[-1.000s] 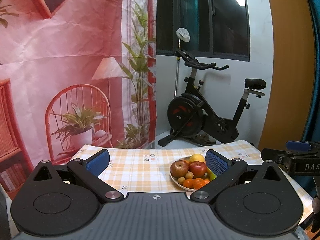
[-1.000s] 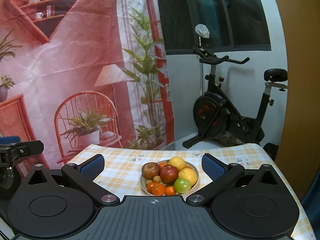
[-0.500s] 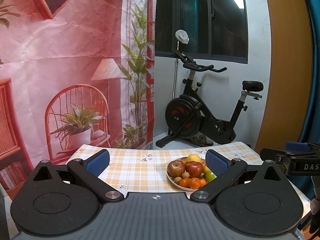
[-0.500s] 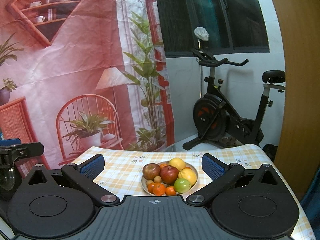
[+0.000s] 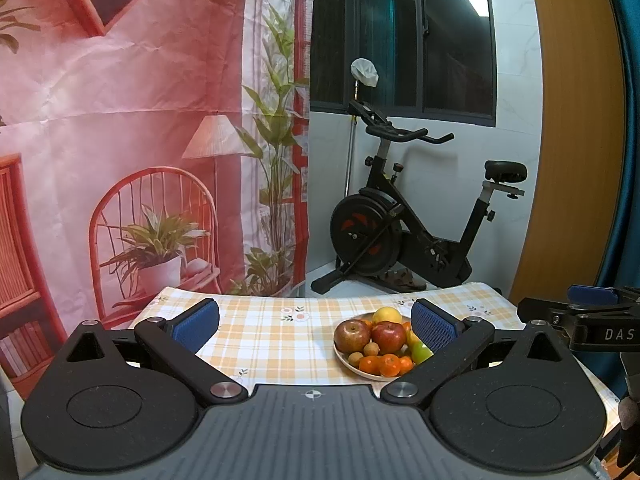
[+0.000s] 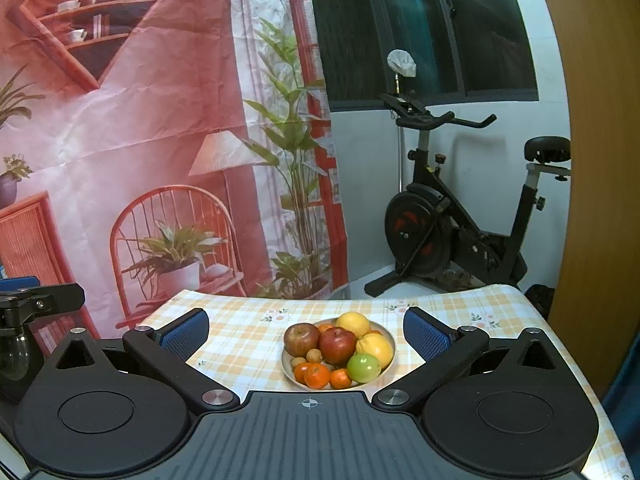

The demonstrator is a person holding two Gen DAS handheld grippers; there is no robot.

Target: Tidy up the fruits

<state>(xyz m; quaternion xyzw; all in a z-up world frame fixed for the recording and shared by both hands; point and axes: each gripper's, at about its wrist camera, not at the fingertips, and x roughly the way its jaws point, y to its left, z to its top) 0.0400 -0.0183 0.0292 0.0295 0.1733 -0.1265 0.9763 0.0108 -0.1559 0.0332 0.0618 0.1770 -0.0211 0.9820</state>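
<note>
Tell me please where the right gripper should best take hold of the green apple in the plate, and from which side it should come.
Grip the green apple across its widest part, coming from above and the near right. It sits at the plate's near-right rim; a lemon behind and a mandarin on its left crowd those sides. The open right gripper probably fits best this way.

- The white letters "DAS" stand on the black body of the right gripper (image 5: 592, 312), seen at the right edge of the left wrist view; the frame edge cuts the word off after the S, so the rest cannot be read.
- Nothing else in either view carries text, numbers or a brand that can be read.
</note>
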